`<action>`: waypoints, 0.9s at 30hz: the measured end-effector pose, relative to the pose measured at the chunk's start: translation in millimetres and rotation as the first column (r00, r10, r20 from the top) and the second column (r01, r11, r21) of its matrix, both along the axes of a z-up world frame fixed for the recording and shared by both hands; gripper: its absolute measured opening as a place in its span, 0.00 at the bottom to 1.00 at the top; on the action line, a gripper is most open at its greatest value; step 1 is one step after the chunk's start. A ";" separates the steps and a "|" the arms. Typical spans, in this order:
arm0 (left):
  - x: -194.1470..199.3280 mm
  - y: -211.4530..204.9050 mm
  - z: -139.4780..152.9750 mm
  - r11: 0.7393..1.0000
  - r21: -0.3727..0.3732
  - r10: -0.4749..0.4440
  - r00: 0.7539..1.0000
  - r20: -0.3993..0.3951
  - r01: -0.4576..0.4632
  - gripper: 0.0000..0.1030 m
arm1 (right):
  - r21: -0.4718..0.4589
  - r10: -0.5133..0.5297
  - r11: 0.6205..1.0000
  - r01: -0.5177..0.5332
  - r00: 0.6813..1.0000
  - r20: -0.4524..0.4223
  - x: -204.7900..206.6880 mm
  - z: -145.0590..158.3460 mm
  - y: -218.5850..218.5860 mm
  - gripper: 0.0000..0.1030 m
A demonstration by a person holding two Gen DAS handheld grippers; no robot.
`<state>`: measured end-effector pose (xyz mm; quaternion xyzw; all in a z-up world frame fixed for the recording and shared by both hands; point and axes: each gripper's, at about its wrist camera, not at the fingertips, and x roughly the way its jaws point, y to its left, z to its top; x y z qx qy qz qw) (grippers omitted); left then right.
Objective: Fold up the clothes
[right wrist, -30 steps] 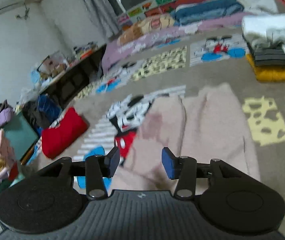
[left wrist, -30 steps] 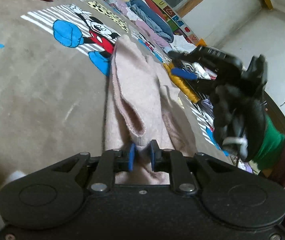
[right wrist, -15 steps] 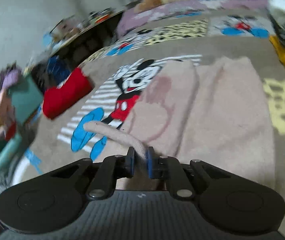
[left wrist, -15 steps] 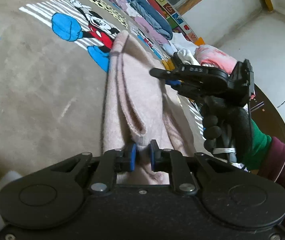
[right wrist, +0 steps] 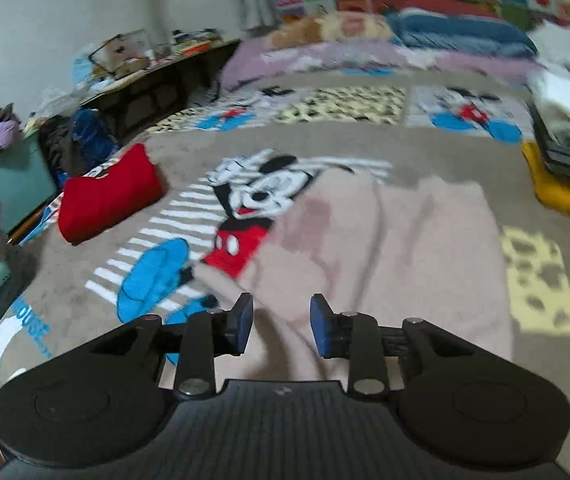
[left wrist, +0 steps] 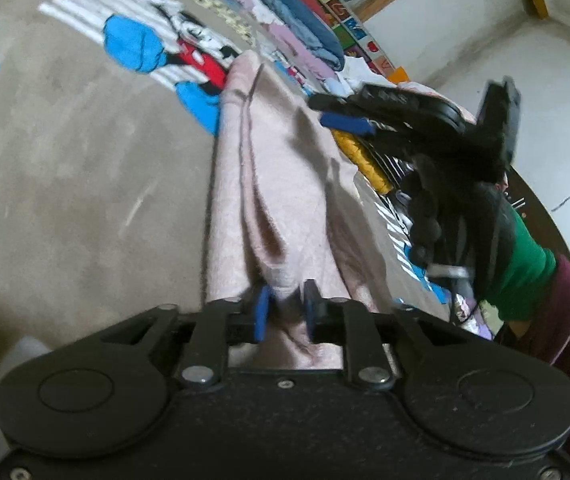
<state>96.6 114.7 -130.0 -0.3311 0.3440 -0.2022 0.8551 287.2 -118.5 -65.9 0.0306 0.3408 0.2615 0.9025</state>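
Pink garment [right wrist: 397, 248] spread on the cartoon-mouse blanket [left wrist: 65, 168], just beside the printed mouse [right wrist: 257, 200], partly covering its striped panel. Lengthwise ridges and a doubled layer along the edge nearest the mouse, seen from the left wrist view; which kind of garment, impossible to tell.

Left gripper [left wrist: 284, 312] clamped on a narrow tongue of the pink cloth, blue pads pressed against it from both sides, at the end of the garment farthest from the mouse. Right gripper [right wrist: 277, 326] spread apart, nothing between the pads, hovering above the garment; also visible from the left wrist view [left wrist: 347, 122], raised over the cloth on the side away from the mouse, held by a gloved hand [left wrist: 457, 216].

Fits either a fold half laid or a grip just taken for a new one; no telling which.

Risks from here, as judgement:
- Thin pinch on the left side only. A pull toward or away from the mouse likely to drag the whole garment across the blanket rather than turn a layer over.
- Fuzzy knit, soft and stretchy by the look; likely to sag and crease between grip points, leaving a skewed edge.
- Doubled layer beside the mouse could slip open if tugged.
- Stacked folded clothes [right wrist: 565, 148] beyond the garment from the mouse; a wide swing of the right gripper could topple them.
- Red folded piece [right wrist: 109, 196] well apart, no hazard.
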 end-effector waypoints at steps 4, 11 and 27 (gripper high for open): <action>4.9 -2.5 -5.2 0.999 0.019 0.049 0.999 -0.014 -0.049 0.12 | -0.053 0.008 0.999 -0.009 1.000 -0.018 14.7 -9.0 16.5 0.25; 3.7 -2.1 -10.3 0.999 0.021 0.032 0.998 -0.051 -0.031 0.11 | -0.066 -0.145 0.988 0.136 0.978 -0.150 49.1 -40.8 8.7 0.00; 1.3 -68.5 22.7 0.860 0.507 -0.109 0.950 0.294 -0.059 0.15 | 0.003 0.113 0.994 -0.113 0.993 0.035 10.5 -2.4 19.4 0.09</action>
